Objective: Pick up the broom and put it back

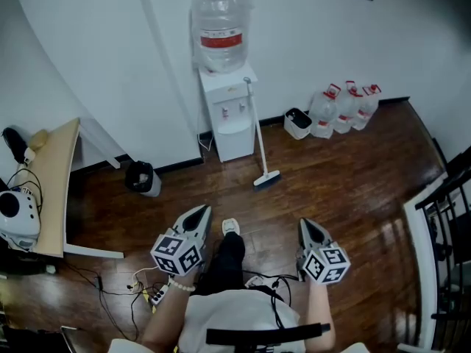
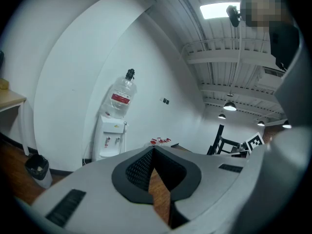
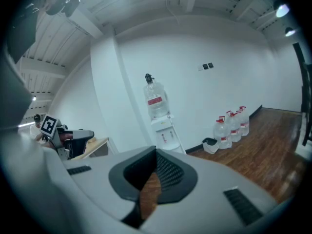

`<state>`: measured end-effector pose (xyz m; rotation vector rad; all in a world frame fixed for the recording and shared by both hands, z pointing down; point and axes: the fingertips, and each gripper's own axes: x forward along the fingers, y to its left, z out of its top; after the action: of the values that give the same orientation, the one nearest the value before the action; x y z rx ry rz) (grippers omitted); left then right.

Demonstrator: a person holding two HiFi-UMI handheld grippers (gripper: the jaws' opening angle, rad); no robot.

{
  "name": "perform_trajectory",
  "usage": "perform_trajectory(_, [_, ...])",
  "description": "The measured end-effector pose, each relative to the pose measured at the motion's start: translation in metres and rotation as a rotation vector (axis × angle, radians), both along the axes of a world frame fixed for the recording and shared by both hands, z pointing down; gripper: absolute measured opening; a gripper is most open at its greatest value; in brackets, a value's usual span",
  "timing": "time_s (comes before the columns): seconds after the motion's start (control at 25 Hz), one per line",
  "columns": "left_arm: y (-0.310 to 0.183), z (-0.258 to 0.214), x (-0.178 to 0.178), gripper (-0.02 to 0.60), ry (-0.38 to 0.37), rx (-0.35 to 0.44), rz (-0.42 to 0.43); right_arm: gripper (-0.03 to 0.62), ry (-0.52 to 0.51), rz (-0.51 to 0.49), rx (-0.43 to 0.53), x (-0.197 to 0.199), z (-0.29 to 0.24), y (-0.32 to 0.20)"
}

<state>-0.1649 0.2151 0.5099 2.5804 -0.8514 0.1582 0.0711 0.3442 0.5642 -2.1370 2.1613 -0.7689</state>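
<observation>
The broom stands with its white handle leaning on the water dispenser and its blue-edged head on the wood floor. Its handle also shows as a thin pale line at the dispenser: broom, broom. My left gripper and right gripper are held low, close to the person's body, well short of the broom. Both point towards the dispenser wall. The left gripper is shut with nothing in it. The right gripper is likewise shut and empty.
Three water bottles and a small white bin sit at the wall right of the dispenser. A black bin and a wooden desk are on the left. Cables and a power strip lie near my feet. A black railing stands right.
</observation>
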Motion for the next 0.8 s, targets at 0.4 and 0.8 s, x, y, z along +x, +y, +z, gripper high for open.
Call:
perform_trajectory(0.4, [-0.131,0.008,0.077,-0.006,0.027,0.008,0.035,0.009,0.026,-0.002,-0.008,0.048,0.008,-0.114])
perform_trajectory(0.8, [-0.310,-0.008,0.122,-0.006,0.018,0.007,0.051,0.011,0.036,-0.016,-0.029,0.086,-0.004,-0.291])
